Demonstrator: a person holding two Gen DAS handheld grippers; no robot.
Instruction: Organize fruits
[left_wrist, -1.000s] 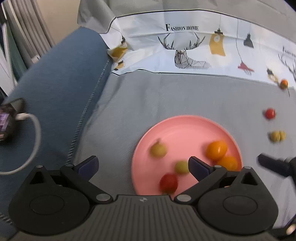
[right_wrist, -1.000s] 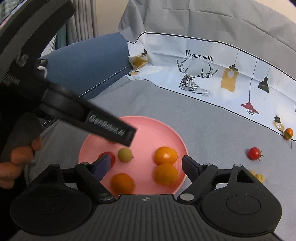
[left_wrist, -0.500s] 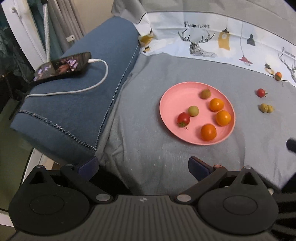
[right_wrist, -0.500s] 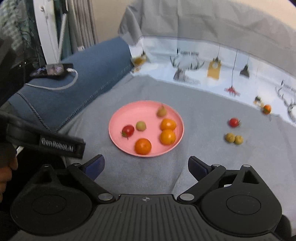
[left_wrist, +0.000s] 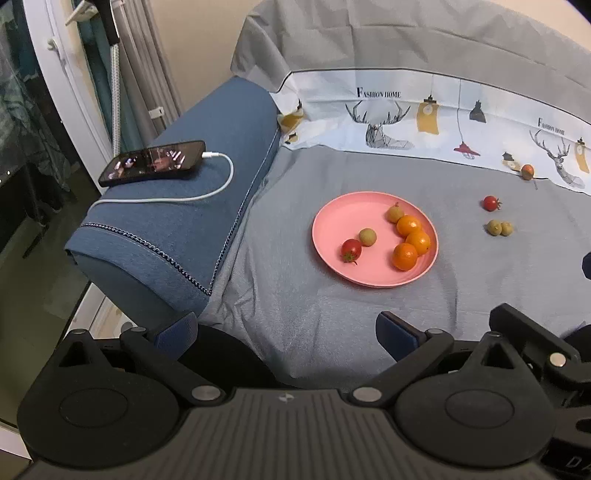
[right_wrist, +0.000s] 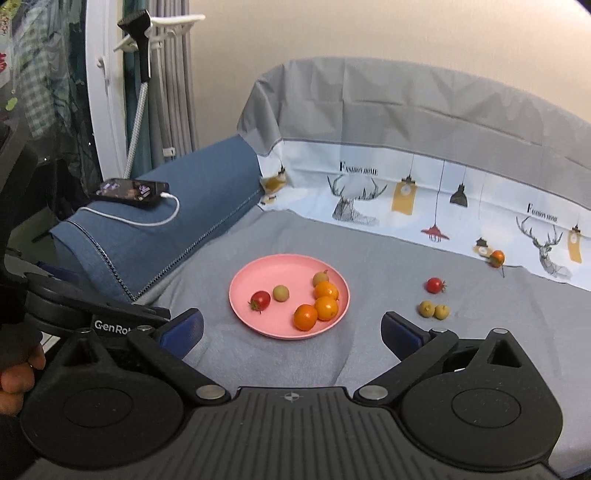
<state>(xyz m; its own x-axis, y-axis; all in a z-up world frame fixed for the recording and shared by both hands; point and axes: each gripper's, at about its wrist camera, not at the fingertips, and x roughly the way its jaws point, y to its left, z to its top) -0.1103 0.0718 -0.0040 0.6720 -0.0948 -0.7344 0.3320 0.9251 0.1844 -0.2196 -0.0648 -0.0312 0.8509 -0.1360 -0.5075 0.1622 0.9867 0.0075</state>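
The pink plate (right_wrist: 255, 275) lies on the grey sofa cover (right_wrist: 369, 254) and serves as the reference point. On the plate: three small oranges (right_wrist: 326, 307) clustered at its right side, touching one another; one greenish-brown fruit (right_wrist: 320, 278) just behind them; a second greenish-brown fruit (right_wrist: 281, 293) near the centre; one cherry tomato (right_wrist: 260, 299) left of centre.

Right of the plate, off it, on the cover: two greenish-brown fruits (right_wrist: 434, 309) touching each other, a cherry tomato (right_wrist: 435, 285) just behind them, and an orange-red fruit (right_wrist: 496, 258) farther back at the printed border.

Left of the plate, a phone (right_wrist: 129, 190) with a white cable (right_wrist: 162, 221) lies on the blue armrest (right_wrist: 192, 206).

Right gripper (right_wrist: 291, 326): in front of the plate, jaws opening, nothing between them. Left gripper (left_wrist: 286, 334): in front of the plate, jaws wide apart, nothing between them.
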